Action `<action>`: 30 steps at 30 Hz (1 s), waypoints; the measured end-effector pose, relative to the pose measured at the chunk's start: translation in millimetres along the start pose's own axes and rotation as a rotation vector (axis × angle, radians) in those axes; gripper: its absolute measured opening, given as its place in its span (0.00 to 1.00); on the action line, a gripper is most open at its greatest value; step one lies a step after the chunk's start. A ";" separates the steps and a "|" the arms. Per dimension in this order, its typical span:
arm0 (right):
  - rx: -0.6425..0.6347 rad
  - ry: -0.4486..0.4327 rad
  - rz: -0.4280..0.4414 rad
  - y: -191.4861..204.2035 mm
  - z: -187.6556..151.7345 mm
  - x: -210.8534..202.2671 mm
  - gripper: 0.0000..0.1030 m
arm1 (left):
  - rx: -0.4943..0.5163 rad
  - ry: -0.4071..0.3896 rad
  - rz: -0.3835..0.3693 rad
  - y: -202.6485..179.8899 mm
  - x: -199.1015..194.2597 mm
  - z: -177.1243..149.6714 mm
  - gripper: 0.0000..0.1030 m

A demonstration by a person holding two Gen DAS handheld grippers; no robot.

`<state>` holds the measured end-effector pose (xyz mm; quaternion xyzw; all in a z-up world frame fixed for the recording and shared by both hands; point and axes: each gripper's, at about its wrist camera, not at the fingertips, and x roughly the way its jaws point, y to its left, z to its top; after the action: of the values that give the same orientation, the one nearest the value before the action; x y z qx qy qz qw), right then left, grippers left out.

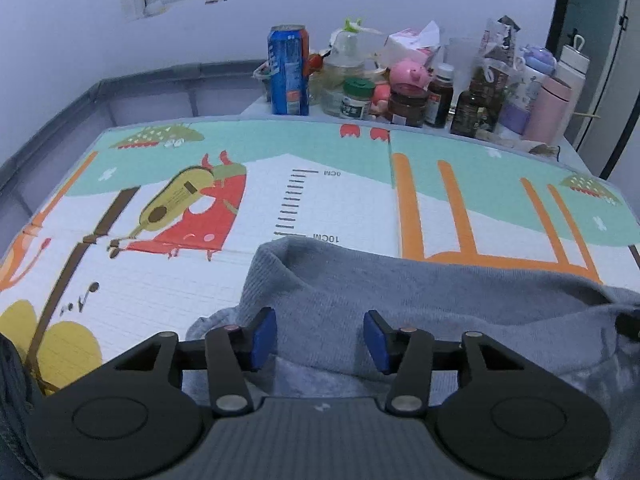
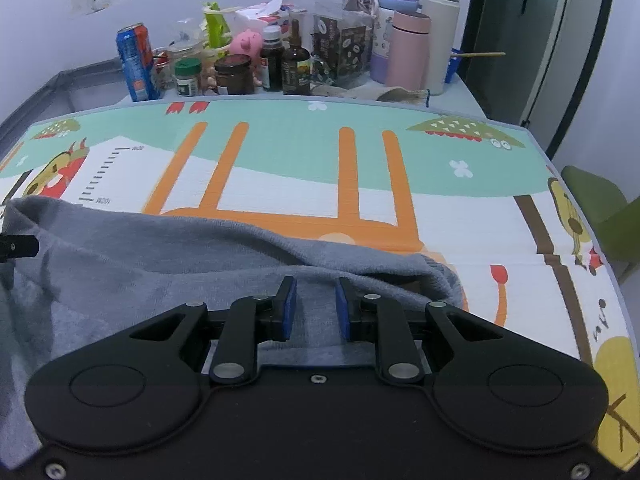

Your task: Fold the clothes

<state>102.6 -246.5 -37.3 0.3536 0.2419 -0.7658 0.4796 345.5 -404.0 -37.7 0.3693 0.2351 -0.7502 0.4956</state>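
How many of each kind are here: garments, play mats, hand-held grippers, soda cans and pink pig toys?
Grey garment: 1
Play mat: 1
Hand-held grippers: 2, the left hand-held gripper and the right hand-held gripper
Blue soda can: 1
Pink pig toy: 1
Total: 6

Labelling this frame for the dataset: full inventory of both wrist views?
garment: 1, grey knit, near side of mat
play mat: 1, cartoon print, covers the table
can: 1, blue, far left of clutter
jars and bottles: several, dark brown, far edge
pig toy: 1, pink, among the jars
flask: 1, pink, far right
chair: 1, green, right of table
left gripper: open, over garment
right gripper: fabric between its pads
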 end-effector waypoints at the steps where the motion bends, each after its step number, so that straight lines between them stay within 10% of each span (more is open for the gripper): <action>1: -0.007 -0.006 -0.008 -1.2 -0.8 -1.7 0.19 | 0.009 -0.001 0.013 1.2 1.0 -0.9 0.55; 17: 0.160 -0.054 -0.151 -75.3 27.5 18.3 0.18 | -0.096 0.039 0.109 47.9 15.4 3.2 0.59; 30: 0.176 -0.027 -0.040 -87.2 22.6 -2.6 0.37 | 0.001 -0.026 0.008 31.2 1.9 20.0 0.73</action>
<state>17.4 -224.2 -18.2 0.3791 0.1743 -0.7981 0.4347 367.2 -431.8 -26.5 0.3607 0.2270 -0.7530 0.5014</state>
